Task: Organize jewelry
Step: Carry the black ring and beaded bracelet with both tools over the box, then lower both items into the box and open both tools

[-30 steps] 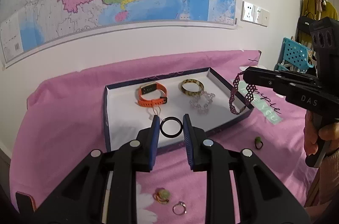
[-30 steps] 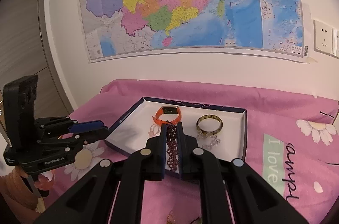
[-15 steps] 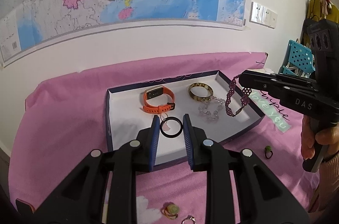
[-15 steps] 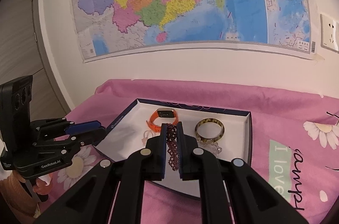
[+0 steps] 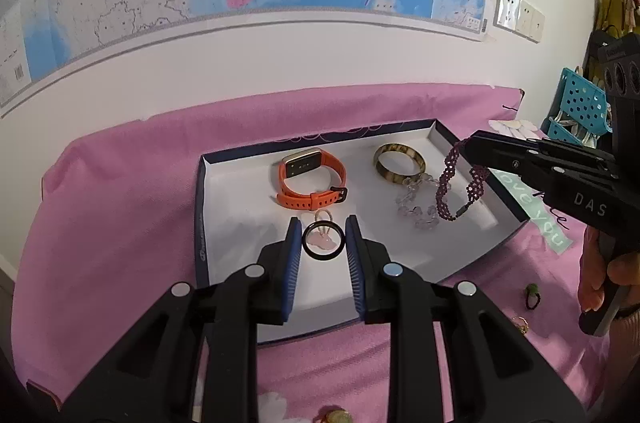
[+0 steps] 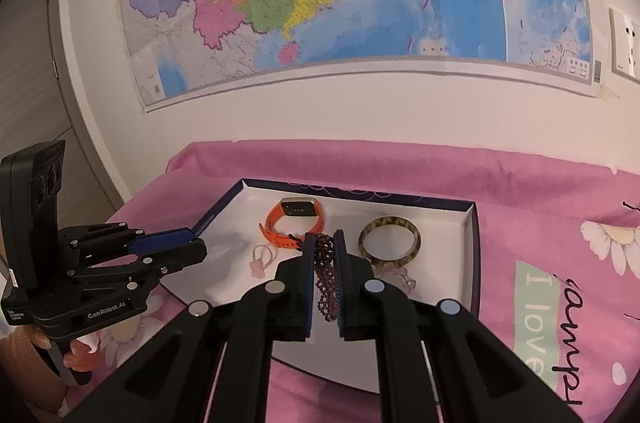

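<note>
Left gripper (image 5: 323, 243) pinches a thin black ring (image 5: 322, 241) edge to edge between its blue pads, ring face toward the camera, hanging above the near-middle floor of the shallow white-lined box with a dark blue rim (image 5: 199, 207). A small pink charm ring (image 5: 323, 242) lies on the box floor right under it, showing through the hoop. Right gripper (image 6: 323, 265) has its pads pressed nearly together on a dark purple beaded lace bracelet (image 6: 325, 275). The strand droops in a loop below the tips, long axis hanging down (seen clearly from the left wrist view), its lower end just beside the clear crystal bead bracelet (image 5: 416, 201) and near the tortoiseshell bangle (image 5: 400, 163).

Key relation: both held pieces sit over the box interior, free floor straight below and in front of each set of tips. The orange smartwatch band (image 5: 310, 179) lies beyond the left tips, so the ring's likely drop spot is the bare white patch on the near left side. The right gripper is nearer the right half of the box. Risk, as I judge it: the lace may snag the crystal beads.

Loose pieces remain on the pink floral cloth (image 5: 120, 207) outside the box.
</note>
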Available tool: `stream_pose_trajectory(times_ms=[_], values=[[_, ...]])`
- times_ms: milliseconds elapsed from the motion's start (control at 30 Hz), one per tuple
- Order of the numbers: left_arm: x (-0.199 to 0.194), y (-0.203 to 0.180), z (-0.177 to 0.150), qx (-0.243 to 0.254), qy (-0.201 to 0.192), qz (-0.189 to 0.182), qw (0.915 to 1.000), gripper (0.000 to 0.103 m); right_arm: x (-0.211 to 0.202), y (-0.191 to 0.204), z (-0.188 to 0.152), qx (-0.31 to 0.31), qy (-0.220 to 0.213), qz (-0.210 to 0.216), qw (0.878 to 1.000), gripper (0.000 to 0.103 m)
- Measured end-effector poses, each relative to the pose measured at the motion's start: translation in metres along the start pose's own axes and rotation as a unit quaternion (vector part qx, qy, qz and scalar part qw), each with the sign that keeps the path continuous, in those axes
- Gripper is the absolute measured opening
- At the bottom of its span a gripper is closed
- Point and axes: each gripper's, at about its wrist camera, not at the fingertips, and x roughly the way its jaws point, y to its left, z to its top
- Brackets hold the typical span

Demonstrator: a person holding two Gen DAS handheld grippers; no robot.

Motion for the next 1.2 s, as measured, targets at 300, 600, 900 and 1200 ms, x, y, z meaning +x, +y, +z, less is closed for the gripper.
stream_pose_trajectory(times_ms=[300,600,900,1200], values=[[0.021,-0.001,-0.001,-0.008,0.023,-0.003,0.9997,0.023,0.014,-0.006,-0.003,0.009,0.014,0.004,1.0,0.008],[0.044,0.0,-0.001,-0.015,0.051,0.003,0.9986,0.023,0.028,-0.016,-0.007,0.024,0.029,-0.005,0.999,0.008],[0.061,0.0,-0.001,-0.016,0.072,0.009,0.9972,0.023,0.039,-0.025,-0.011,0.037,0.045,-0.024,0.998,0.008],[0.07,-0.002,-0.006,-0.011,0.081,0.015,0.9965,0.025,0.049,-0.029,-0.015,0.043,0.067,-0.031,0.996,0.008]])
